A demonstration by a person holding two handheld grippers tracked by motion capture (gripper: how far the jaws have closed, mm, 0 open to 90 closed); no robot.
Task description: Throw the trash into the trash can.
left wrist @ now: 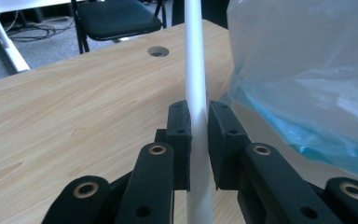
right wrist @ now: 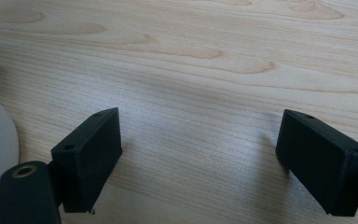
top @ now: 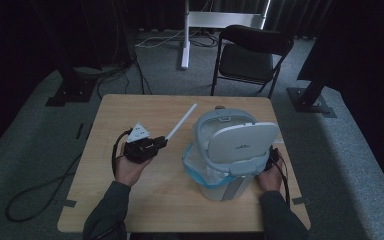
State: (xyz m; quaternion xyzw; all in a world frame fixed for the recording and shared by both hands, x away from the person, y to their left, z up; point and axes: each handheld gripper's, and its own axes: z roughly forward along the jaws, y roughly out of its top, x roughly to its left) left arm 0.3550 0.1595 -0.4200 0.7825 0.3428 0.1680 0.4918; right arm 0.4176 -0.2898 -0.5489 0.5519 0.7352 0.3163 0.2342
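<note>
Bin [top: 230, 150] beside open left tabletop [top: 130, 107]

A black folding chair [top: 252, 55] stands on the grey carpet [top: 350, 150] beyond the table [top: 130, 112], with a white stand [top: 185, 35] to its left. Cables [top: 145, 42] trail over the carpet there. The table has a round hole [left wrist: 158, 51] near its far edge.
</note>
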